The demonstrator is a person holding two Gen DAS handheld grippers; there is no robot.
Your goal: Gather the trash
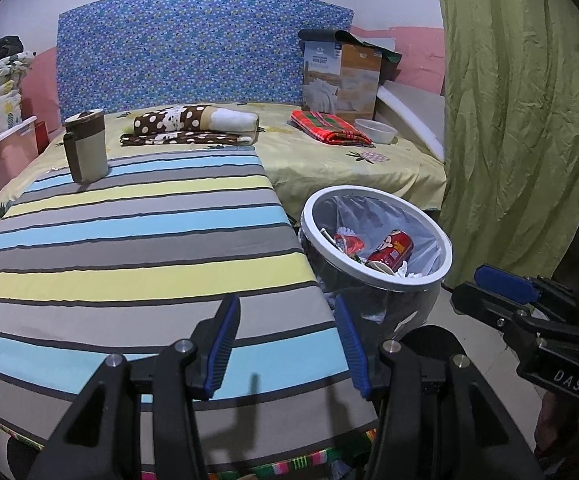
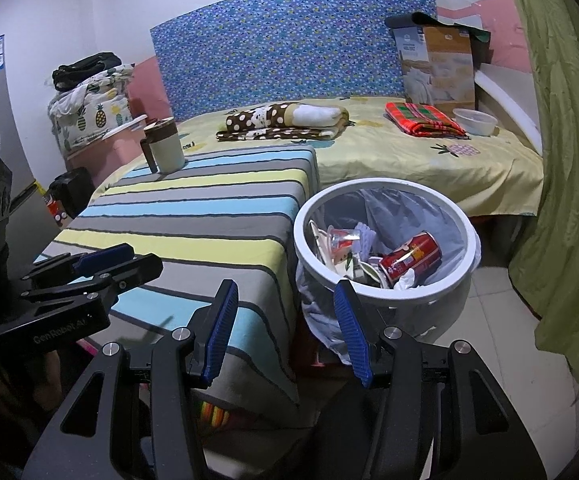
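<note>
Lying far ahead of both tongs, the bed [image 1: 329, 160] with its yellow sheet fills the back of the room, and a green curtain [image 1: 509, 120] hangs to the right of them. Nearer, the counter [image 1: 129, 260] with a striped cover reaches from the bed down to the left tongs [image 1: 285, 344], which hover above its near edge; their blue pads stand apart with nothing between them. The right tongs [image 2: 285, 328] hover beyond the right corner of the counter, also half wide and empty, and the left tongs show at their left side. The white round bin [image 2: 385, 296] with a clear liner stands on the floor, touching or just beside the right edge of the counter, directly ahead of the right tongs and ahead-right of the left ones. On the bed, well beyond the bin, stand a cardboard box [image 1: 341, 76], a brown dotted folded blanket [image 1: 193, 126], a red checked cloth [image 1: 329, 128] and a small white bowl [image 1: 375, 130]. A lidded cup [image 1: 85, 146] stands at the far left of the counter. Inside the bin lie a red can [image 2: 411, 258], a crumpled cup and bits of paper.
</note>
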